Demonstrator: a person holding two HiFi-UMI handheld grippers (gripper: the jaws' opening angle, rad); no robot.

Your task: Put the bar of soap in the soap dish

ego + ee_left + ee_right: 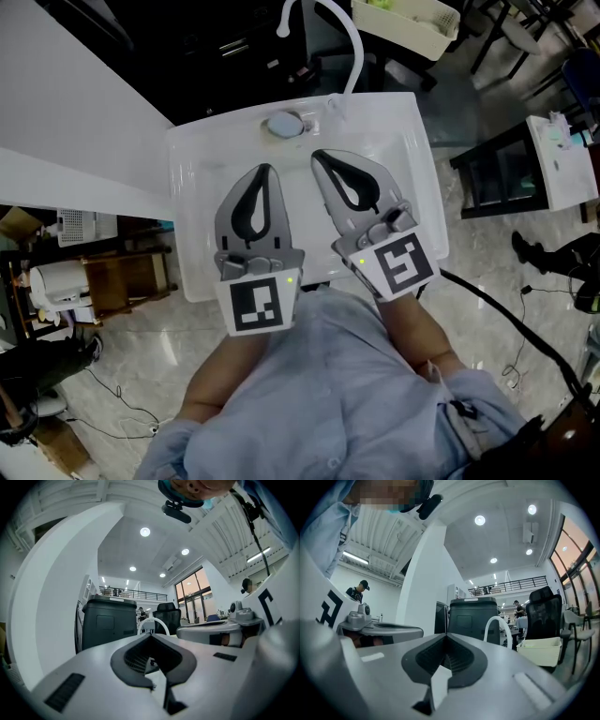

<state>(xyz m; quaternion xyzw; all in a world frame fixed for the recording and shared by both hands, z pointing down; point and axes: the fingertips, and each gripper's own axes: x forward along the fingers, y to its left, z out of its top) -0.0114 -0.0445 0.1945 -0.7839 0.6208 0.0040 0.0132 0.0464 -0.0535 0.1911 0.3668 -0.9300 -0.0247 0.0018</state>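
Grey left gripper and right gripper, both pressed together, level over white sink.

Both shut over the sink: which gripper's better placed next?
Right, marginally: right gripper reaches nearer the oval piece at the back of the sink than left gripper. Both are empty.

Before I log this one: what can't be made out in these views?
- The soap bar and soap dish: in no view. In the head view the left claw, right claw and the person's shirt cover the sink's near part.
- Left and right gripper views: they look level across the room, so the basin is out of frame.
- Head view, cream tray: cut by the top edge; contents too small.
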